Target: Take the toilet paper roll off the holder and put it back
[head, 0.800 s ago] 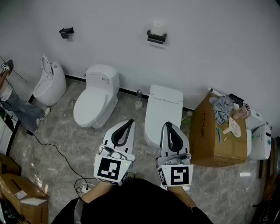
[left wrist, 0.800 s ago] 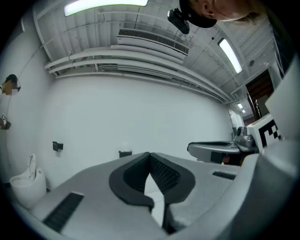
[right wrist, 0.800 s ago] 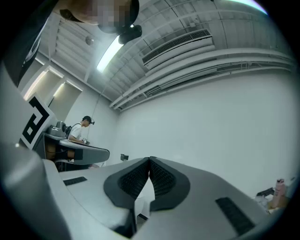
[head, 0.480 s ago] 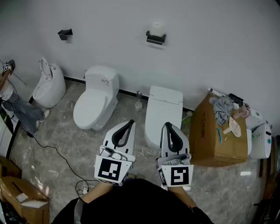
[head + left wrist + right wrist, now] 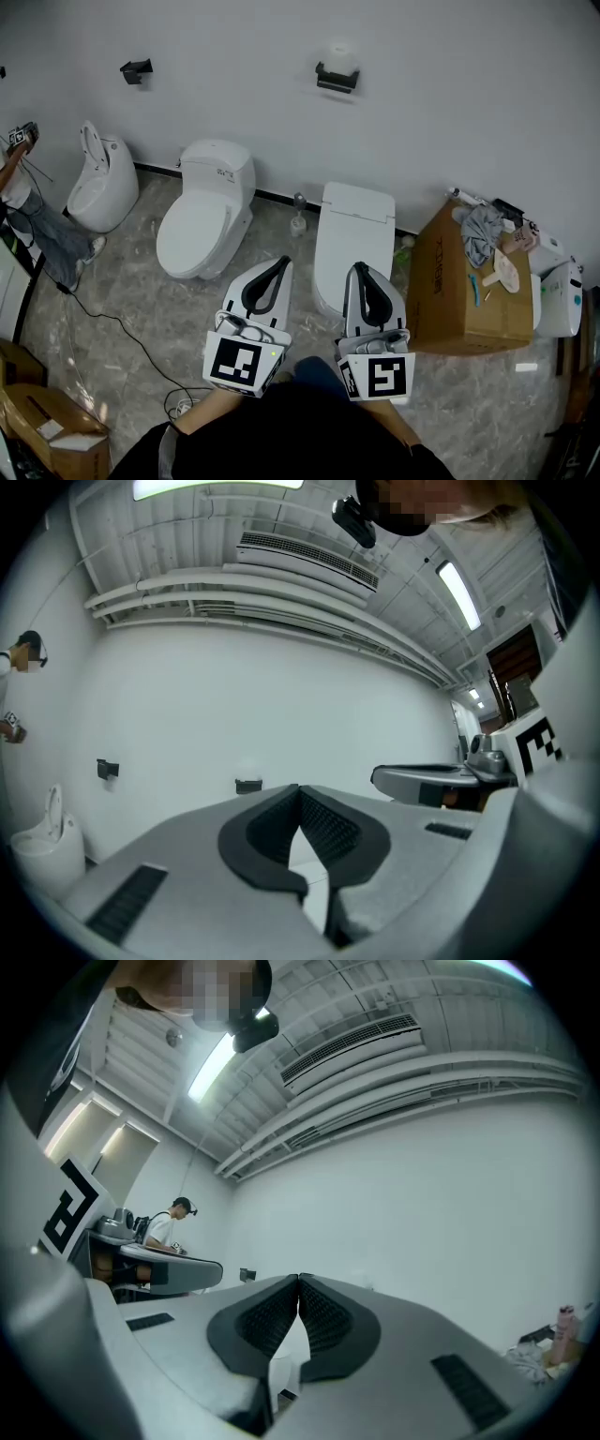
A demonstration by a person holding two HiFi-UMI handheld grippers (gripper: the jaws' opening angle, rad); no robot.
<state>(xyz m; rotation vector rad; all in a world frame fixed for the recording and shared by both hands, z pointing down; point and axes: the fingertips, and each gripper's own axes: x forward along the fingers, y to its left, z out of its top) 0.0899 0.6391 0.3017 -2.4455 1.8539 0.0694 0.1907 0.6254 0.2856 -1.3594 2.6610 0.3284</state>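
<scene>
The white toilet paper roll [image 5: 338,51] sits on a black holder [image 5: 336,80] high on the white wall, above the square toilet. In the left gripper view the holder [image 5: 248,785] is small and far off, with the pale roll just above it. My left gripper [image 5: 282,262] and right gripper [image 5: 360,268] are held side by side close to my body, far short of the wall. Both point toward it. Each has its jaws shut with nothing between them, as the left gripper [image 5: 298,789] and right gripper [image 5: 298,1281] show in their own views.
On the marble floor stand a round toilet [image 5: 202,223], a square toilet [image 5: 352,236] and a small urinal [image 5: 99,182]. A second black holder [image 5: 137,68] is on the wall at left. A cardboard box [image 5: 463,291] is at right, a person [image 5: 26,225] and a cable [image 5: 122,328] at left.
Both grippers stay shut in the same place. The view has drifted slightly, and a dark blue patch now shows between the grippers near my body.
</scene>
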